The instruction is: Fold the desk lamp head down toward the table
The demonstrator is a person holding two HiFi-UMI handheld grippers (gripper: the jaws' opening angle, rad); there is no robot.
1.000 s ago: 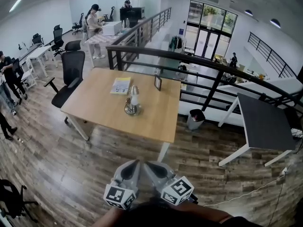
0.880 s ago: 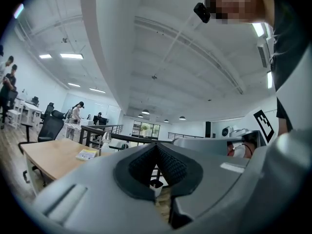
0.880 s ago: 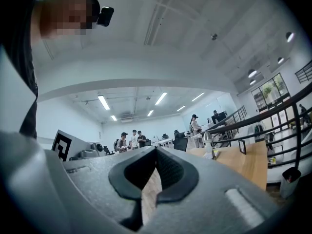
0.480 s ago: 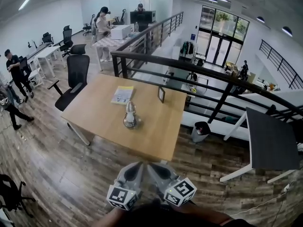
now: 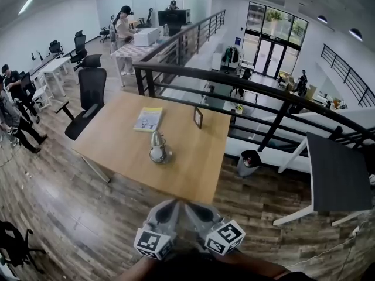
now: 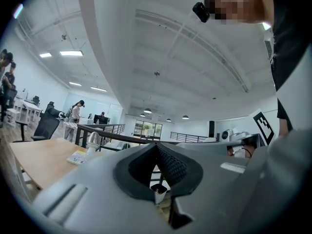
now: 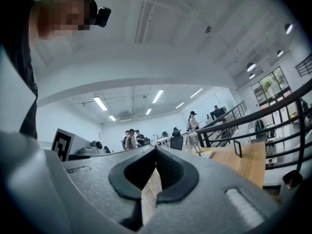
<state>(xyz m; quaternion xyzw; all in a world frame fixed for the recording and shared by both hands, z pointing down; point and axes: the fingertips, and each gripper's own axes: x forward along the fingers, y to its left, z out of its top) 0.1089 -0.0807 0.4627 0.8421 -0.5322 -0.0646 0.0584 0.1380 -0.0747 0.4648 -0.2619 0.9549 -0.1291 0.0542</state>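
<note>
- One wooden table stands ahead of both grippers, its near edge well apart from their tips
- One black office chair sits at the table's far left corner, beyond and left of the left gripper
- Two grippers: the left one and the right gripper lie side by side with their tips close, each with its jaws pressed together on nothing
- One desk lamp stands on its round base mid-table, ahead and slightly left of the left gripper, well apart from both
- One yellow booklet lies beyond the lamp, and one small picture frame stands to its right
- Only the head view shows the lamp's base and the tabletop around it
- The left gripper view catches the lamp small, left of its closed jaws, and a bin below them
- The right gripper view has the lamp right of its jaws
</note>
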